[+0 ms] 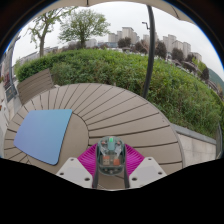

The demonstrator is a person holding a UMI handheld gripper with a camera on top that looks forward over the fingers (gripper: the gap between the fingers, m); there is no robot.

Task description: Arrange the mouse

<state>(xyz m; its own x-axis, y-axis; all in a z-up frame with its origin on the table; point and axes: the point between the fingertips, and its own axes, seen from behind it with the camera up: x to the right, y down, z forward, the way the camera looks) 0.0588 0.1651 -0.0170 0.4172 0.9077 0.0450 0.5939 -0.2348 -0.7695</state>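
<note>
A small translucent teal mouse (111, 154) with orange and dark parts inside sits between my gripper's (111, 163) two fingers. The magenta pads (88, 160) press against it on both sides, so the gripper is shut on the mouse and holds it above the round wooden slatted table (120, 115). A light blue mouse mat (43, 134) lies on the table, to the left of the fingers and a little ahead of them.
The table's curved edge runs beyond the fingers. A wooden bench (35, 85) stands to the far left. A thin dark pole (151, 55) rises behind the table. A green hedge (150, 75), trees and distant buildings lie beyond.
</note>
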